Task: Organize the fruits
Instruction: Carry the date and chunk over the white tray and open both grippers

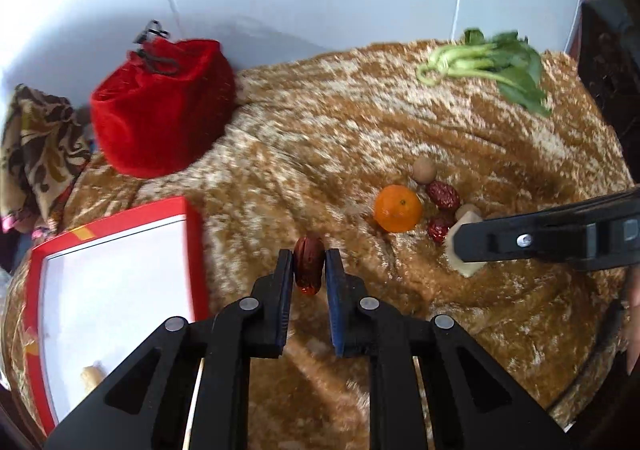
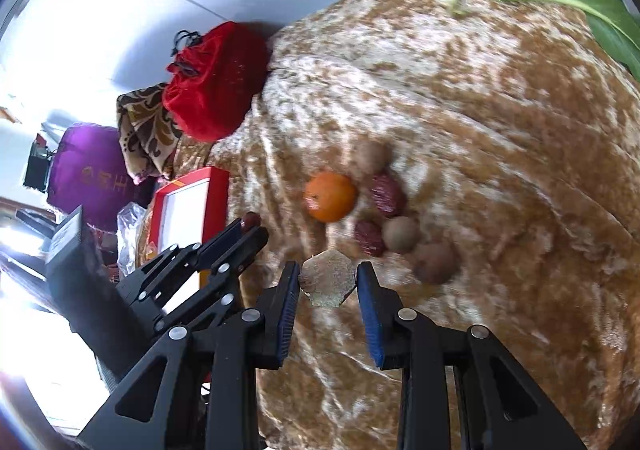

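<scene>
Left gripper (image 1: 309,270): clenched on one red date (image 1: 309,268), lifted just beside the red-rimmed box (image 1: 192,246) at the counter's (image 1: 320,137) left edge. Right gripper (image 2: 328,282): jaws straddle a pale ginger-like slice (image 2: 327,284); the left pad seems to touch it, a gap shows on the right, so a firm grasp cannot be told. Progress early by my reading: box holds one pale piece (image 1: 91,377); orange (image 1: 398,208), two dates (image 2: 387,189) and three brown longan-like balls (image 2: 401,234) remain mid-counter, greens (image 1: 492,65) at far right corner.
</scene>
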